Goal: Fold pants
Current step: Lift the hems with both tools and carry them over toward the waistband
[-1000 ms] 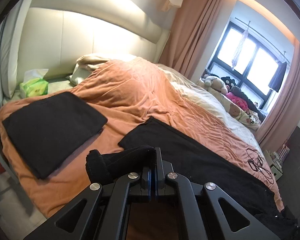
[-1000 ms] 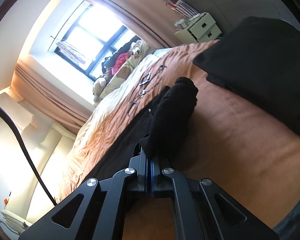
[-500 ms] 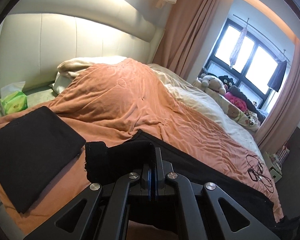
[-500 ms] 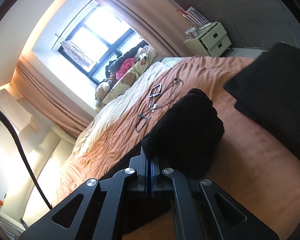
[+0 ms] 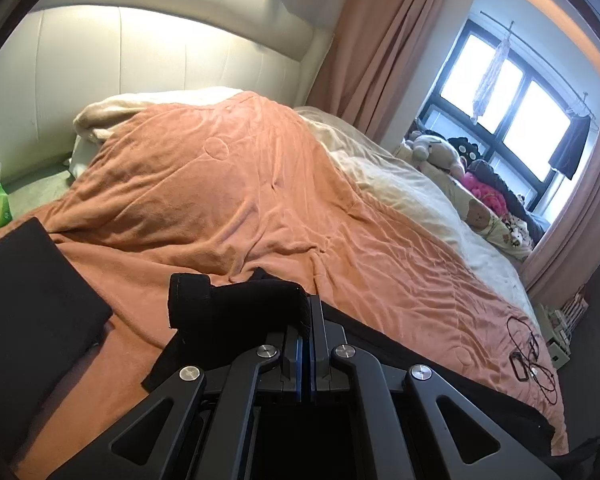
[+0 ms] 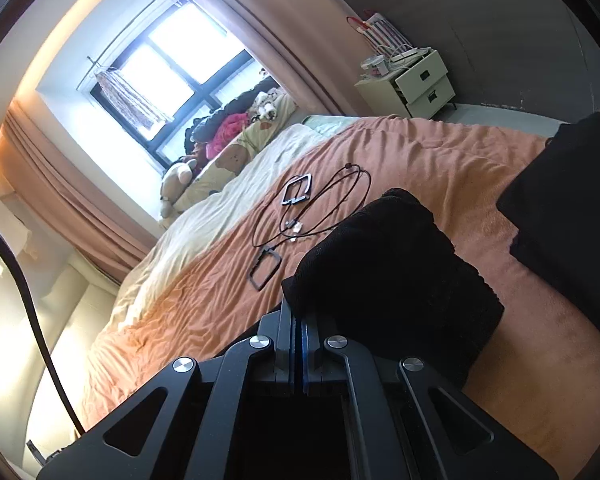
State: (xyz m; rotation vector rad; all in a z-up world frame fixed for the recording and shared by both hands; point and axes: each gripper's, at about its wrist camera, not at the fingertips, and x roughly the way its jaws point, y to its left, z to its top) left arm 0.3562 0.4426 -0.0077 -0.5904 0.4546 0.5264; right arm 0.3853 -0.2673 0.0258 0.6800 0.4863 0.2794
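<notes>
Over the last second both grippers have lifted the pants off the bed and carried them forward; the cables now lie just ahead. Left gripper and right gripper each have jaws clamped on black cloth; the fold seems under way, the rest trailing along the bed's near edge.

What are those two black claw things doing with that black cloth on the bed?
A person is folding black fabric pants on the bed's orange blanket. The left gripper and the right gripper are each clamped shut on a bunched edge of them. Another flat folded black garment lies nearby, and tangled black cables sit farther along the blanket.
</notes>
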